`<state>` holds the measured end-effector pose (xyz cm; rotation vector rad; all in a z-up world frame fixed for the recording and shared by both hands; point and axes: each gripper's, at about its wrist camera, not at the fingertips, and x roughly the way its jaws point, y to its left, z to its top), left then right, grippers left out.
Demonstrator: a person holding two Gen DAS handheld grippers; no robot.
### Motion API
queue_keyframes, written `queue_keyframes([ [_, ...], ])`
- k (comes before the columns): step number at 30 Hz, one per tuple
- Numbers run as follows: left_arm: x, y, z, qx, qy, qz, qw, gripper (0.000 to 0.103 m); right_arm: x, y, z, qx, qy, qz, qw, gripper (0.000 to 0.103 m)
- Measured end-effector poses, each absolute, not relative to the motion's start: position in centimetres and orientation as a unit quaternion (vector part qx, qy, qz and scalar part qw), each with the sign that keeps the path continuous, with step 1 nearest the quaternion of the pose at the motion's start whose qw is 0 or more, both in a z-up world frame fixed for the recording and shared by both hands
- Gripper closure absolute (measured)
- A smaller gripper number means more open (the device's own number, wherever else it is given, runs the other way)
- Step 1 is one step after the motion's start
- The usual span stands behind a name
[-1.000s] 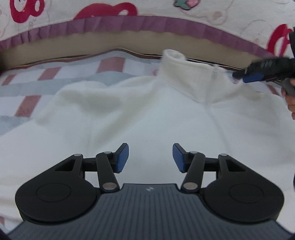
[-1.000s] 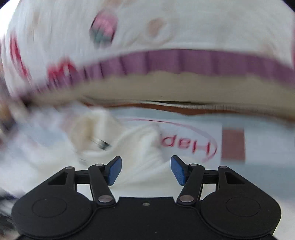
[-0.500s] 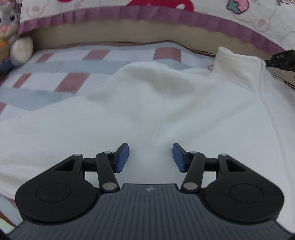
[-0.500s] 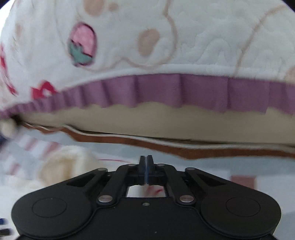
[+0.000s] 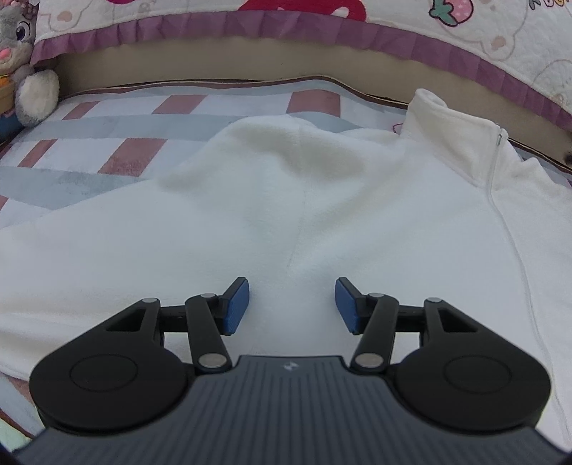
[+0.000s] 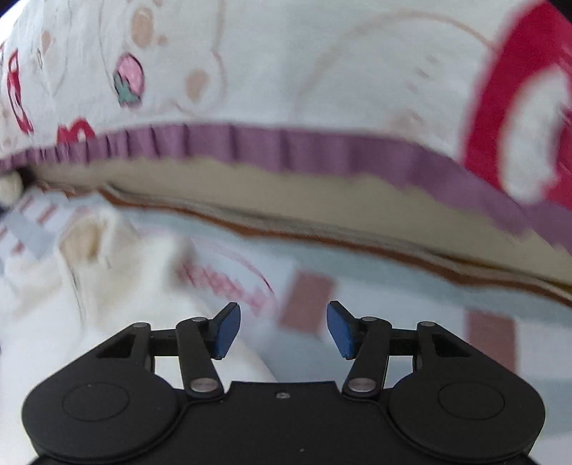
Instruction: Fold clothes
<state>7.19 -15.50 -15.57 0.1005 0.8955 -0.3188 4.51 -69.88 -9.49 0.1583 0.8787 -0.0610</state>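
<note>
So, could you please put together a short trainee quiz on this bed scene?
1. True or false: the left claw grips the white fleece zip-neck pullover.
2. Which way does the pullover's stand-up collar point? A) towards the camera B) towards the purple-frilled quilt
3. Fill in: a grey plush ____ sits at the far left.

Key: 1 false, its pads stand apart above the fleece. 2 B. 3 rabbit.
</note>
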Motion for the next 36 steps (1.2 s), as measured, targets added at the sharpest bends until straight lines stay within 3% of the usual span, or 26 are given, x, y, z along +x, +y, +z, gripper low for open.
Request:
queue_keyframes([
  [4, 6.5, -15.8, -15.6, 0.057, 0.434, -0.153, 0.886, 0.05, 0.9, -70.2, -11.4, 0.067, 0.454, -0.022, 0.888, 0.044],
  [5, 6.4, -15.9, -15.6, 0.059, 0.435, -0.152, 0.886, 0.05, 0.5, -69.9, -12.3, 0.061, 0.463, -0.019, 0.884, 0.064],
  [6, 6.3, -16.0, -15.6, 0.06, 0.436, -0.151, 0.885, 0.05, 0.0, -69.5, -13.0, 0.048, 0.471, -0.015, 0.881, 0.091],
  [7, 6.1, -16.1, -15.6, 0.062, 0.437, -0.15, 0.885, 0.05, -0.4, -69.0, -13.4, 0.028, 0.476, -0.014, 0.879, 0.099],
  [13, 5.4, -16.3, -15.6, 0.069, 0.437, -0.144, 0.885, 0.05, -5.1, -62.0, -14.0, -0.222, 0.434, -0.073, 0.87, 0.098],
  [15, 5.2, -16.5, -15.8, 0.073, 0.436, -0.142, 0.886, 0.049, -6.4, -59.5, -14.4, -0.25, 0.42, -0.077, 0.869, 0.097],
  [19, 5.0, -16.7, -15.8, 0.083, 0.434, -0.145, 0.886, 0.047, -8.3, -57.7, -15.7, -0.195, 0.435, -0.066, 0.877, 0.088],
  [23, 4.8, -16.5, -15.7, 0.082, 0.435, -0.147, 0.884, 0.047, -9.5, -58.5, -15.6, -0.118, 0.416, -0.089, 0.897, 0.086],
  [25, 4.7, -16.5, -15.8, 0.084, 0.434, -0.147, 0.885, 0.046, -9.8, -59.5, -15.1, -0.061, 0.416, -0.087, 0.903, 0.078],
  [31, 4.4, -16.7, -16.0, 0.093, 0.43, -0.145, 0.886, 0.046, -11.0, -64.2, -14.9, 0.141, 0.403, -0.049, 0.903, 0.064],
  [36, 4.4, -16.5, -15.9, 0.087, 0.432, -0.144, 0.886, 0.045, -10.8, -65.6, -14.9, 0.191, 0.368, -0.071, 0.907, 0.064],
])
